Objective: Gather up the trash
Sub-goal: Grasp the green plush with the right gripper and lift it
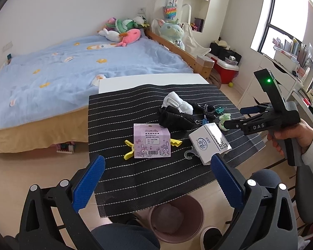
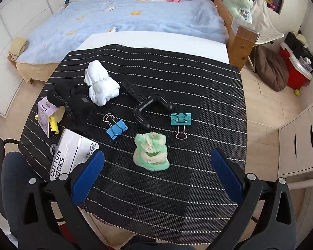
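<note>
Left gripper [image 1: 156,179]: jaws wide apart, holding nothing.
Right gripper [image 2: 157,171]: spread wide, empty.
Sock packaging [image 1: 209,142]: on the mat [image 1: 135,179], at 1 o'clock.
Left view only: pink bin [image 1: 176,218] below the mat, contents unclear.
Right view only: green scrunchie [image 2: 151,154], at 12 o'clock.

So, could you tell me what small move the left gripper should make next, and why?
Probably lower the open left gripper onto the purple printed package: it looks like empty packaging, lies directly ahead, and the pink bin waits below the table edge.
</note>
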`<action>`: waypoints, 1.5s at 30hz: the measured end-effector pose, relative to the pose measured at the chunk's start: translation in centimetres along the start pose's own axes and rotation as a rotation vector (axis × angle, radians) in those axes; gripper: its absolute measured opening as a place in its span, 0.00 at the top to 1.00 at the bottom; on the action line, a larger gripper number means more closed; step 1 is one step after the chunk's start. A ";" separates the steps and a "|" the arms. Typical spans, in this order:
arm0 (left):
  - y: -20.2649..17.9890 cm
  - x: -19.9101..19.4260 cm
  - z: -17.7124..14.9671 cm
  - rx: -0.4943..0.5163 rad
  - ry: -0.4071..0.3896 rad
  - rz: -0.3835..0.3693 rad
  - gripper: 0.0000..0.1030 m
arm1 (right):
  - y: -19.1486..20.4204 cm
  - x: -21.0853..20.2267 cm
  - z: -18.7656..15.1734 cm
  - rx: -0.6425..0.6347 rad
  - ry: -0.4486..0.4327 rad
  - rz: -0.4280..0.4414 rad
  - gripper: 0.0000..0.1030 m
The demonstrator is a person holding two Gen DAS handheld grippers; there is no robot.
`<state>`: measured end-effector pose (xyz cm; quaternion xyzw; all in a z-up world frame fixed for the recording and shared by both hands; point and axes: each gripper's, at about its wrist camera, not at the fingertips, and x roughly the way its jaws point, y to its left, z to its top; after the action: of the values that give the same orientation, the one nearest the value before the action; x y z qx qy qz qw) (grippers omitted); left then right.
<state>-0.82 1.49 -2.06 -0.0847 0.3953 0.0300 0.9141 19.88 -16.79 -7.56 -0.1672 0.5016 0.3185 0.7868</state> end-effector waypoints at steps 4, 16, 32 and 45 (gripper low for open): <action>0.3 0.2 -0.1 -0.007 0.007 0.001 0.06 | 0.1 0.9 0.1 -0.004 0.031 0.018 0.25; 0.6 0.6 -0.5 -0.017 0.017 -0.007 0.06 | 0.3 1.8 0.0 0.004 0.046 0.043 0.70; 0.1 1.1 0.2 -0.003 0.018 -0.013 0.06 | 1.0 -3.4 -1.7 0.020 -0.061 0.065 0.73; 0.1 3.7 2.8 0.039 0.089 -0.012 0.06 | 2.5 -6.3 -2.8 -0.006 -0.099 0.095 0.73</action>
<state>3.73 2.08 -2.92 -0.0706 0.4354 0.0130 0.8974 14.47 -18.66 -2.98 -0.1297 0.4684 0.3649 0.7941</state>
